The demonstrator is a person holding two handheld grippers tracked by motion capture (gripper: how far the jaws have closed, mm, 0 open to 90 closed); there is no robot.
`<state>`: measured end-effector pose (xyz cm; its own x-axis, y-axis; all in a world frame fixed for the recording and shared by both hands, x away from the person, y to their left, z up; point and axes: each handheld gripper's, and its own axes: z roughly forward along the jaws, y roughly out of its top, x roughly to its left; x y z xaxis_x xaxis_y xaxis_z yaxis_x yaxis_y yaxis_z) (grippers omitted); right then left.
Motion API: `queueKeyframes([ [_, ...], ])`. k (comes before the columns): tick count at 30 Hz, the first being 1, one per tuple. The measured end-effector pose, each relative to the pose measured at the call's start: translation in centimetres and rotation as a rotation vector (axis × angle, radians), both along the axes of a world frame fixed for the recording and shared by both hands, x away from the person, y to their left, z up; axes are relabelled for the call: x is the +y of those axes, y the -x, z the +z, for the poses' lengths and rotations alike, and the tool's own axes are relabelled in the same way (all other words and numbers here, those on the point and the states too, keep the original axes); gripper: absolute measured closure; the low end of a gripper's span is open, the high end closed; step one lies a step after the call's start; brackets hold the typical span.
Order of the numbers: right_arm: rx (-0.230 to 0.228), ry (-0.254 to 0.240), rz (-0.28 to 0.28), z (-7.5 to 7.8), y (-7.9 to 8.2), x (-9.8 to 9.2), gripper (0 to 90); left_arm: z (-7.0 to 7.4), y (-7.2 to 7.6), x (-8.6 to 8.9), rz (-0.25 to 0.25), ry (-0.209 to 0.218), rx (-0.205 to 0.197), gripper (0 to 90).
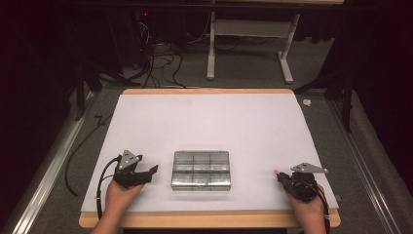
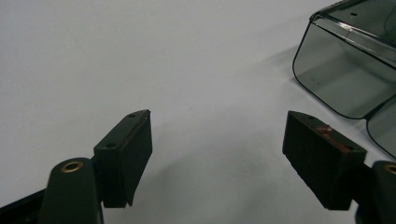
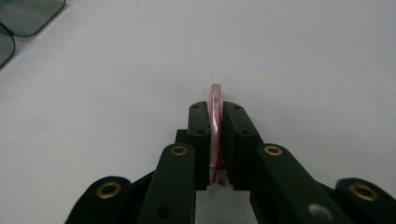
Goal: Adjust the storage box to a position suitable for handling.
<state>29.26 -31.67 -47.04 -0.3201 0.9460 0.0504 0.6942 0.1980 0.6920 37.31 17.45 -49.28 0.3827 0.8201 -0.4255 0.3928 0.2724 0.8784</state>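
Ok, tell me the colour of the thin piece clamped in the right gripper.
Pinkish-red thin piece, clearest in the right gripper view.

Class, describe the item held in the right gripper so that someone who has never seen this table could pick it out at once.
Start at the white table and find the clear compartment box near its front edge. Look right of it to the right gripper, near the front right corner. Pinched edge-on between its black jaws is a thin, flat, clear piece with a pinkish-red rim, the sole coloured thing on the table.

Clear compartment box [image 1: 200,169], closed, table centre
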Motion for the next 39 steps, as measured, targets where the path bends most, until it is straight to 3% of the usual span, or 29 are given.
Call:
queueKeyframes([
  [7,-0.005,-0.004,-0.003,-0.1,0.0,-0.1,74.0,0.0,0.0,0.1,-0.002,0.007,-0.003,28.0],
  [13,-0.069,-0.030,-0.019,1.0,0.6,-0.1,66.6,0.1,0.1,0.1,-0.006,0.009,-0.006,35.9],
  [16,-0.086,-0.042,-0.019,1.3,0.8,0.3,63.9,0.2,0.6,-0.2,-0.019,0.012,-0.014,45.3],
  [21,-0.104,-0.057,0.009,1.5,0.8,1.2,67.4,1.2,2.1,-1.6,-0.078,0.105,0.028,67.7],
  [23,-0.103,-0.064,0.014,1.6,0.9,1.5,68.6,1.5,2.9,-2.6,-0.092,0.101,0.009,78.4],
  [25,-0.109,-0.064,0.016,1.6,0.9,1.7,70.1,1.5,3.3,-3.4,-0.099,0.086,0.018,85.6],
  [30,-0.104,-0.066,0.012,1.6,1.0,1.9,77.3,0.5,3.9,-5.1,-0.137,0.037,0.089,89.6],
  [39,-0.093,-0.039,0.031,1.3,0.9,2.1,76.6,0.4,4.1,-5.9,-0.133,0.039,0.088,90.0],
])
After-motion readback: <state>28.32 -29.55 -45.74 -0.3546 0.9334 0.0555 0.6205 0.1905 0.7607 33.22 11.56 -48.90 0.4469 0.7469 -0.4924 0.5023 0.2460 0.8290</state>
